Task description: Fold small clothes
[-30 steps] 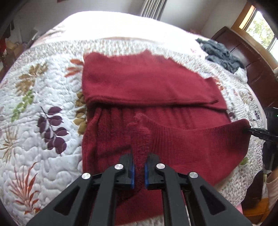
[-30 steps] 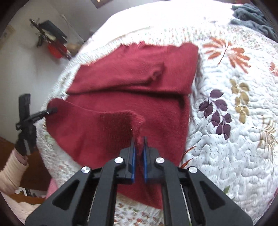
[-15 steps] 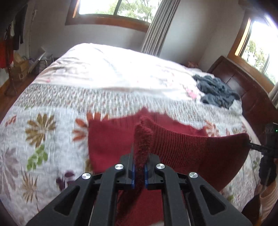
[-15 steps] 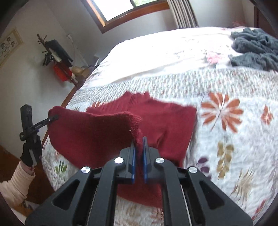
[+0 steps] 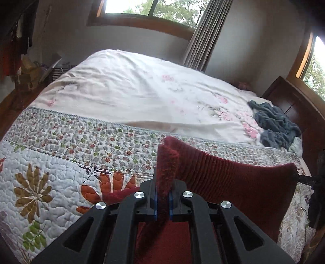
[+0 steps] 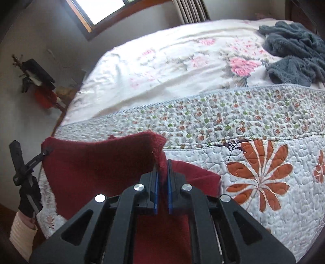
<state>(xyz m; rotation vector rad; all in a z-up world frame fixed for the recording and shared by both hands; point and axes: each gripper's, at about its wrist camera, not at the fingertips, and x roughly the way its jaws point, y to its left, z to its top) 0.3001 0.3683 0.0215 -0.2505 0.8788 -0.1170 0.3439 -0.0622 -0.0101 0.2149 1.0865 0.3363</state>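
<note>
Since a second ago you've lifted the sweater's point(image 5: 233, 178) near edge off the bed point(image 5: 126, 89) and swung it toward the far side, both tongs, left point(image 5: 162, 198) and right point(image 6: 161, 189), clamped shut on its two corners. Keep that edge taut and level, lowering both corners together onto the far fold. Only the right view shows your left sleeve point(image 6: 21, 229).

Red knit garment point(image 5: 233, 178): near hem raised off the quilt point(image 5: 61, 162), now stretched in the air between left gripper point(image 5: 162, 200) and right gripper point(image 6: 161, 189); a second ago it lay low over the folded body. Folded body: mostly out of view. Both cameras: tilted up toward the window point(image 5: 146, 10).
</note>
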